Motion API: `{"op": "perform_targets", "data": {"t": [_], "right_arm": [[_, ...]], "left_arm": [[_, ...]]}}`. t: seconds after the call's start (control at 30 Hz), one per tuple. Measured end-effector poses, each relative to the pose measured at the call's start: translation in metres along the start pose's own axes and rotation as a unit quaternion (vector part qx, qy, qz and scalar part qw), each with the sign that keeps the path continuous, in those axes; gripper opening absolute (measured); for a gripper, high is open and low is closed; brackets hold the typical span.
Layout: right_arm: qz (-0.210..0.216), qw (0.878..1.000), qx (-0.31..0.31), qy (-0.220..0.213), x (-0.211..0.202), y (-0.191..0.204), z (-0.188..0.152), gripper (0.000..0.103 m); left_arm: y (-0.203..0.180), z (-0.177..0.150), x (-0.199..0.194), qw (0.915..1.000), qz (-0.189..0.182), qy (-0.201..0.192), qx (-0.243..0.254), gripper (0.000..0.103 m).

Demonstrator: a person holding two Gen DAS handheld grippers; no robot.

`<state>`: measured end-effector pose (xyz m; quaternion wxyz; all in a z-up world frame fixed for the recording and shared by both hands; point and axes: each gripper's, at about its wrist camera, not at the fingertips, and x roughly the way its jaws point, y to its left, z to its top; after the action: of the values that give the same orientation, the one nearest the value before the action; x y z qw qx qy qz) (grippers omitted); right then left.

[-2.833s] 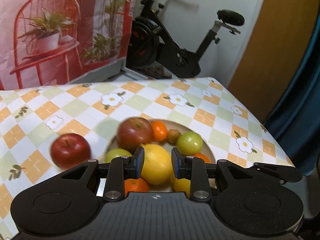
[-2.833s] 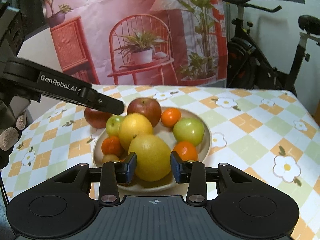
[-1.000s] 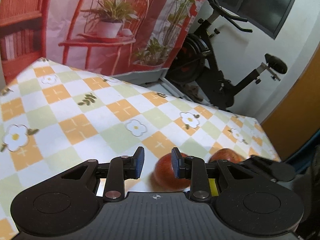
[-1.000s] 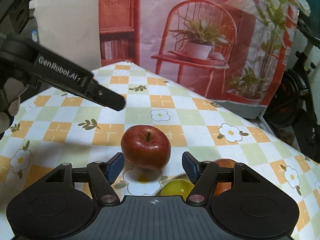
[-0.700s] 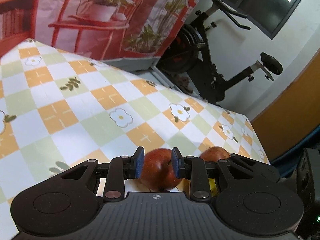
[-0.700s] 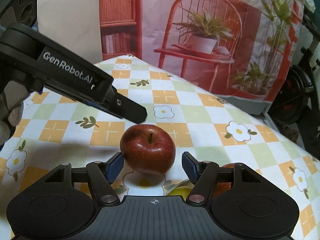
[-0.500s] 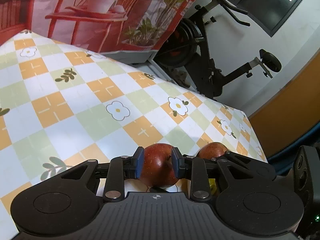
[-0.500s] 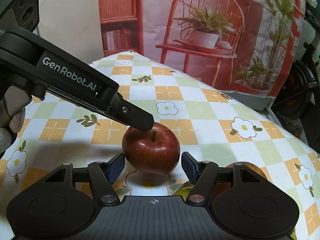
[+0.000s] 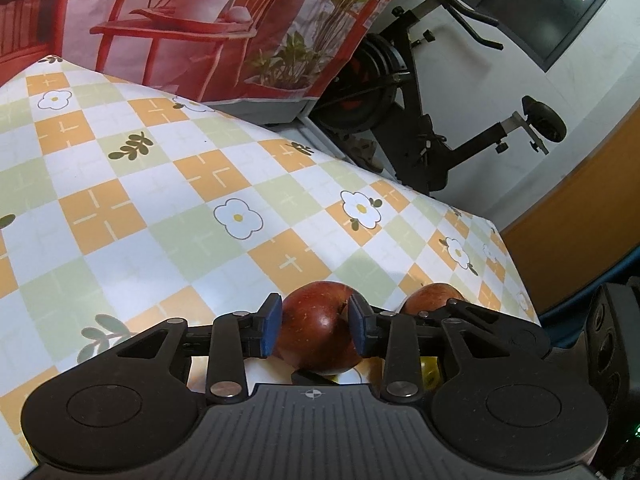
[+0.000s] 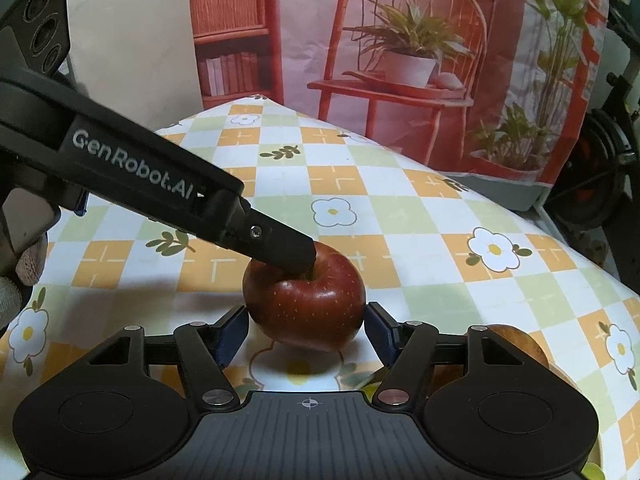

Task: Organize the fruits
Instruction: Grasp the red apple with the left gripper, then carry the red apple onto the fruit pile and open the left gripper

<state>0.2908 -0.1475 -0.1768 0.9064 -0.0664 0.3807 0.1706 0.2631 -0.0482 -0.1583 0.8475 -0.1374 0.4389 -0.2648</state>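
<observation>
The left tool (image 9: 315,329) is seen with an apple (image 9: 318,334) between its blue pads; its jaws are opening, and slim gaps appear to show on both sides, so no firm grip is judged to remain. A second ago the pads stood ahead of the apple rather than around it, and since then the tool has been brought down over the fruit. In the right view its black finger is laid across the apple's top at the stem hollow.

The right tool (image 10: 306,334) is held about half open, the same apple (image 10: 305,307) framed between its pads with clearance on each side; nothing is gripped. Its width has not changed over the last second.

The apple is set on the checked worktop (image 9: 168,208), upright, apart from the other fruit. A second apple (image 9: 430,296) is partly hidden just behind the left tool's right finger, and a scrap of yellow fruit is glimpsed below it.

The step is judged to be either a release or a widening before a fresh grasp; which one cannot be told.
</observation>
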Motion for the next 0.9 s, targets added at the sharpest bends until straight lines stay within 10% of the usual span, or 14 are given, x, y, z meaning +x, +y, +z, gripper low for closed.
{"op": "perform_targets", "data": {"t": [0.9], "right_arm": [[-0.004, 0.998, 0.003, -0.065, -0.061, 0.001, -0.015, 0.060]], "left_arm": [[-0.043, -0.007, -0.036, 0.9988, -0.006, -0.020, 0.043, 0.041]]}}
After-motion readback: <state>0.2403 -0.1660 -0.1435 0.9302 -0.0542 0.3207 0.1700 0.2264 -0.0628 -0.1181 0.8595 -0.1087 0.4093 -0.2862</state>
